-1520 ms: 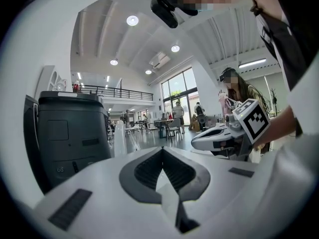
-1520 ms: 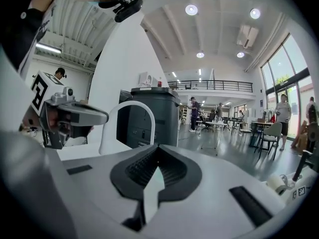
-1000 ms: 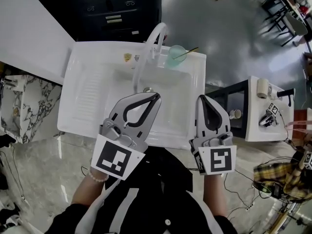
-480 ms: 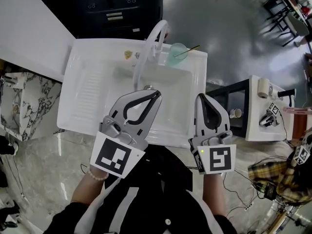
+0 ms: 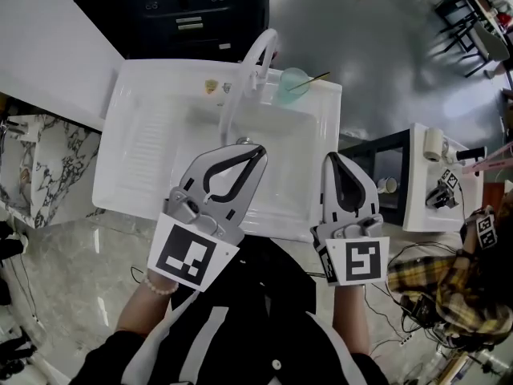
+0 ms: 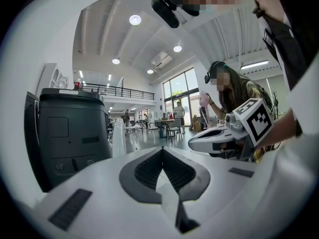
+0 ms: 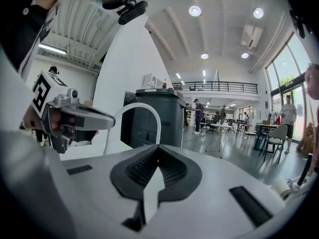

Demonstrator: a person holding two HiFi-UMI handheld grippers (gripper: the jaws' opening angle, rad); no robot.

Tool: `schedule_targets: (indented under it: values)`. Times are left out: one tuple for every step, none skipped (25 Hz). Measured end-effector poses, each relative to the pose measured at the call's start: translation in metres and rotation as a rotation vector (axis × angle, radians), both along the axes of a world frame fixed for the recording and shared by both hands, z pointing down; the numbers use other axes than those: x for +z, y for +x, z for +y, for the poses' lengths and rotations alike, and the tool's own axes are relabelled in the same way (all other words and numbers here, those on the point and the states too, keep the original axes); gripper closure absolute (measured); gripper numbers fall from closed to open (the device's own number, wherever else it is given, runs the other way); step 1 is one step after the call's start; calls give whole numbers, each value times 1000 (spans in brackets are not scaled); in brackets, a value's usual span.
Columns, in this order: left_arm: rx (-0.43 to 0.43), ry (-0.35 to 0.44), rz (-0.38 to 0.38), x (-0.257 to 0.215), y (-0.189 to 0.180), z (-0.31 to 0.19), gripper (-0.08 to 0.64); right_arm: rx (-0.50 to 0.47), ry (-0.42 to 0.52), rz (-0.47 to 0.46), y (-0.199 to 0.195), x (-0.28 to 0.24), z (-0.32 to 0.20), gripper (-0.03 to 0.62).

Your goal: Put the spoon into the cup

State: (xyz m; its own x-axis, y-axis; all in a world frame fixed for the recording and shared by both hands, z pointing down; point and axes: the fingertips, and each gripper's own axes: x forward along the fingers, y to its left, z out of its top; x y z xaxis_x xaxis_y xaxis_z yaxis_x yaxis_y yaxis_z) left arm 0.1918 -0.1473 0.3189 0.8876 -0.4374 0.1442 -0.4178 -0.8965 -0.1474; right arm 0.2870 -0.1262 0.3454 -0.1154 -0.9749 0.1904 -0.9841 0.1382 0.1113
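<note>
A translucent green cup (image 5: 290,86) stands on the back right rim of the white sink (image 5: 321,179). A thin spoon (image 5: 311,81) leans in it, with the handle sticking out to the right. My left gripper (image 5: 259,154) and right gripper (image 5: 331,160) hover side by side over the sink's near edge, well short of the cup. Both are shut with nothing between the jaws. The left gripper view shows its jaws (image 6: 162,149) meeting at the tip, and the right gripper view shows the same (image 7: 158,147). Neither gripper view shows the cup.
A white arched faucet (image 5: 255,61) rises at the back of the basin, just left of the cup. A ribbed drainboard (image 5: 148,147) lies at the left. A dark cabinet (image 5: 192,14) stands behind. At the right are a small white table (image 5: 425,207) and a person in plaid (image 5: 449,283).
Both grippers have stayed where they were. The person in plaid at the right edge has shifted further into view.
</note>
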Motion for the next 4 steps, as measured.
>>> schedule_targets:
  values:
    - [0,0,0,0,0,0,563,0,0,1,0,0,0,591]
    - [1,1,1,0,0,0,563,-1,1,1,0,0,0,591]
    - [1,1,1,1,0,1,563,-2,3,0,0,0,0,591]
    - [1,2,1,1,0,1,563,-4,6,-3,-1,0,0,591]
